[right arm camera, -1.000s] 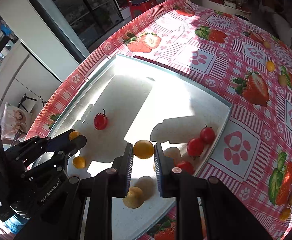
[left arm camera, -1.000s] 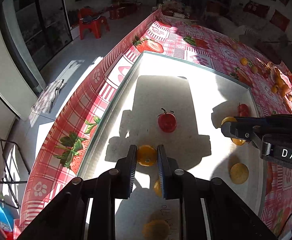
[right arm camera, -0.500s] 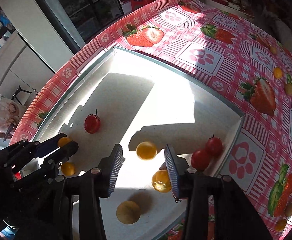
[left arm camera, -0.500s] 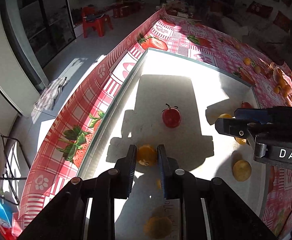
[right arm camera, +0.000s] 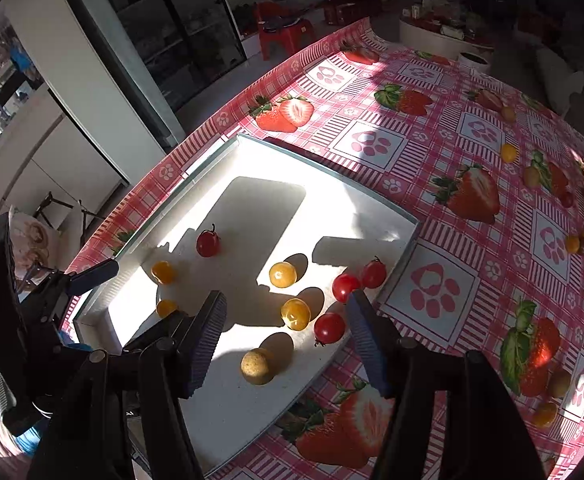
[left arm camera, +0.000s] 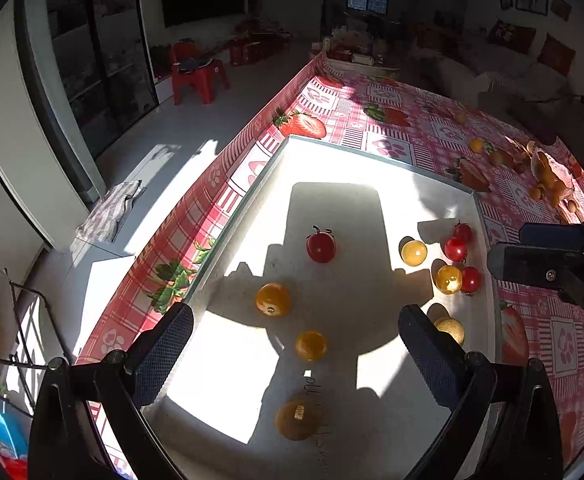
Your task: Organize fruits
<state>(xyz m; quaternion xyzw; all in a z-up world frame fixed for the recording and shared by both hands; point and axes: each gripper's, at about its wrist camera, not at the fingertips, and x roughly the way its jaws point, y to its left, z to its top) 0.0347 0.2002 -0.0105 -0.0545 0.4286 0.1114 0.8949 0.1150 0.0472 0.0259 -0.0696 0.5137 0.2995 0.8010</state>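
My left tool (left arm camera: 294, 350) gapes wide above the white tray (left arm camera: 372, 172); my right tool (right arm camera: 285, 330) is wide too, orange tomatoes (left arm camera: 273, 299) lying loose below.

Left view: the right gripper (left arm camera: 548, 264) runs off the right edge, only one finger end showing; the tray (left arm camera: 372, 156) has its near corner cut by the bottom edge; small fruits (left arm camera: 548, 184) far across the tablecloth (left arm camera: 412, 128) are too tiny to tell apart; handwriting (left arm camera: 312, 392) on the tray unreadable
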